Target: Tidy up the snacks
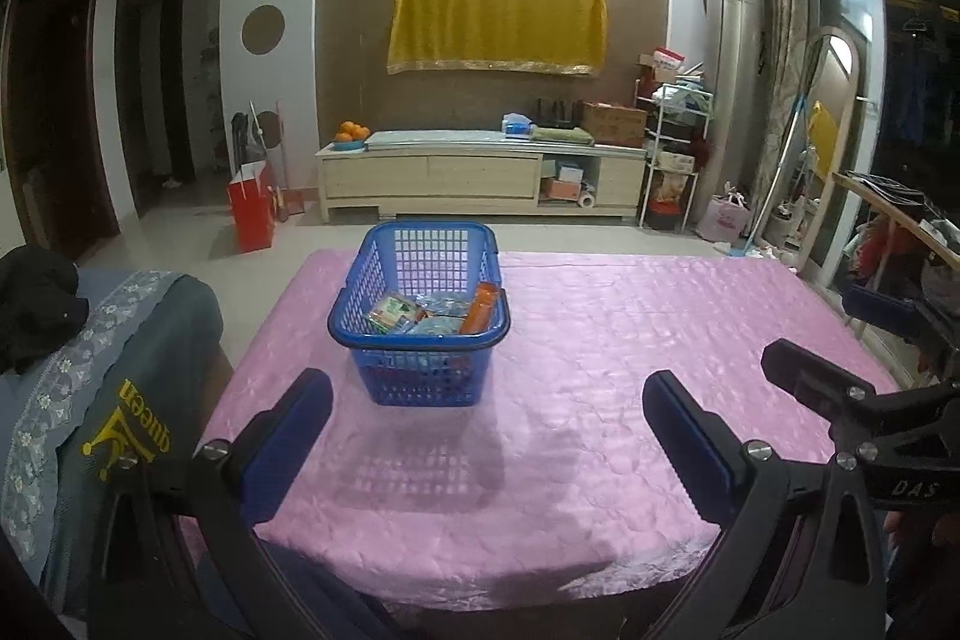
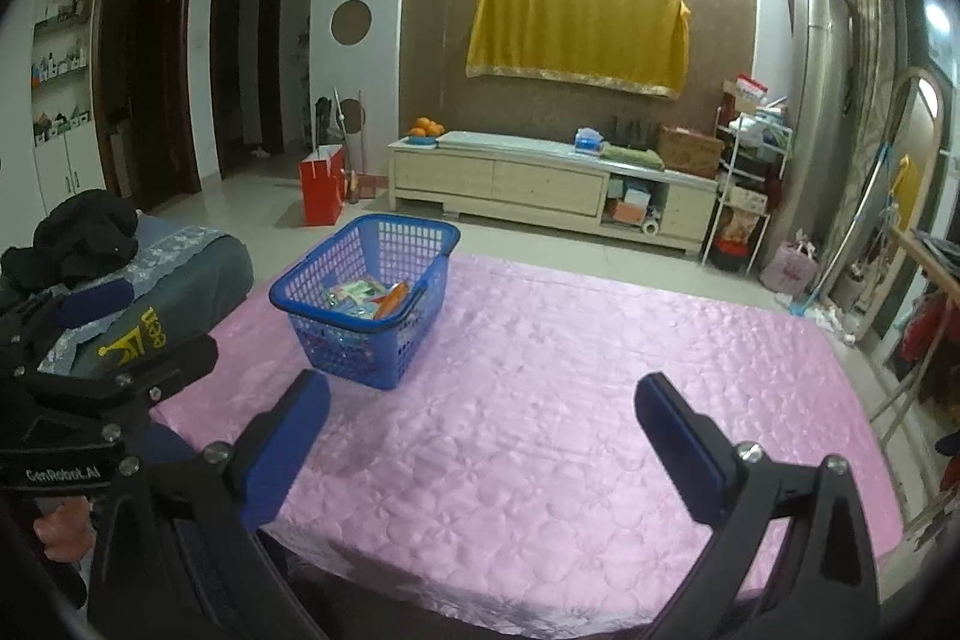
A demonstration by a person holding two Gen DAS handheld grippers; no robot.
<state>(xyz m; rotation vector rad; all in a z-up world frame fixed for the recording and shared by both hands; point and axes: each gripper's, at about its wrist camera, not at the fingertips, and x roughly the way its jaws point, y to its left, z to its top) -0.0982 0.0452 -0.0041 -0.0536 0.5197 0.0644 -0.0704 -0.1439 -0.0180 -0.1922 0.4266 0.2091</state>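
Snacks: we see the packets (image 1: 429,311) already lying together inside the blue basket (image 1: 420,382), an orange one (image 1: 480,309) leaning at its right side; nothing loose lies on the pink cloth (image 1: 600,370), so we judge the sorting done or nearly so
Basket: it stands on the far left part of the cloth, near the edge toward the sofa arm (image 1: 120,370), likely kept there so the middle of the table stays free for working
Left gripper (image 1: 487,403): our jaws stand wide apart and grasp nothing; they hang over the near edge of the cloth, pointed at the basket, well short of it
Right gripper (image 2: 483,403): released too, jaws spread to their widest with only bare cloth between them, aimed right of the basket
Left view only: it looks straight into the basket and catches the right gripper's finger at its right edge
Right view only: it shows the basket from its corner, the left gripper's body at its left edge, and a wall shelf (image 2: 60,52) beside the doors
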